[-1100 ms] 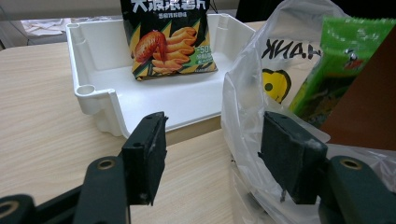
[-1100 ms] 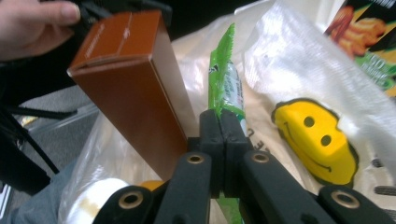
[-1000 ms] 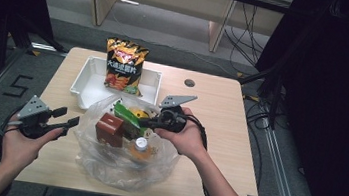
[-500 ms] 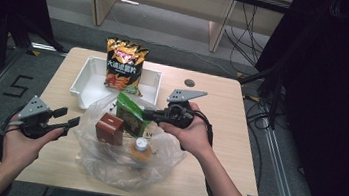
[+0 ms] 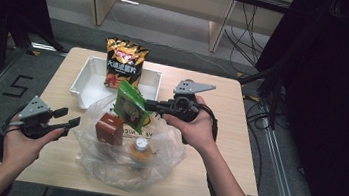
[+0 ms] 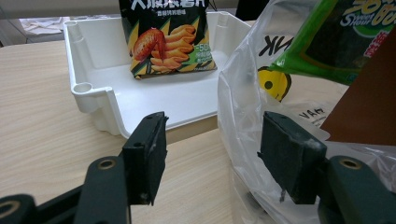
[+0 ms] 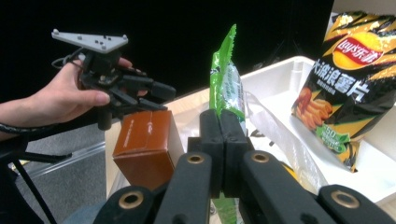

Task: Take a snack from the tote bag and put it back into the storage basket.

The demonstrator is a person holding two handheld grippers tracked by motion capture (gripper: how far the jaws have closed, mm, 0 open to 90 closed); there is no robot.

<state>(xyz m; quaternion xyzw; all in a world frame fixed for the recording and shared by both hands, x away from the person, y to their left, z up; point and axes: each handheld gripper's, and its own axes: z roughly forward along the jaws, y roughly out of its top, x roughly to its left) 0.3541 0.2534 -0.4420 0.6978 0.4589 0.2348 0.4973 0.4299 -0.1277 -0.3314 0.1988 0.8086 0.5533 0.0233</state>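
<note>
My right gripper (image 5: 149, 106) (image 7: 223, 121) is shut on the lower edge of a green snack packet (image 5: 130, 105) (image 7: 226, 79) and holds it upright above a clear plastic bag (image 5: 155, 156) (image 6: 243, 93). Inside the bag are a brown box (image 5: 109, 128) (image 7: 144, 140) and a small bottle with a white cap (image 5: 140, 146). At the bag's left side my left gripper (image 5: 68, 116) (image 6: 215, 135) is open. The bag's film lies against its right jaw, and nothing is pinched.
A white tray (image 5: 88, 82) (image 6: 93, 88) at the back of the wooden table holds a black and yellow chips bag (image 5: 124, 64) (image 7: 355, 70) that stands upright. The table's right part (image 5: 231, 115) is bare wood. Cables run on the floor to the right.
The right gripper has risen with the green packet, lifting it out of the bag's mouth. The left gripper has stayed where it was.
</note>
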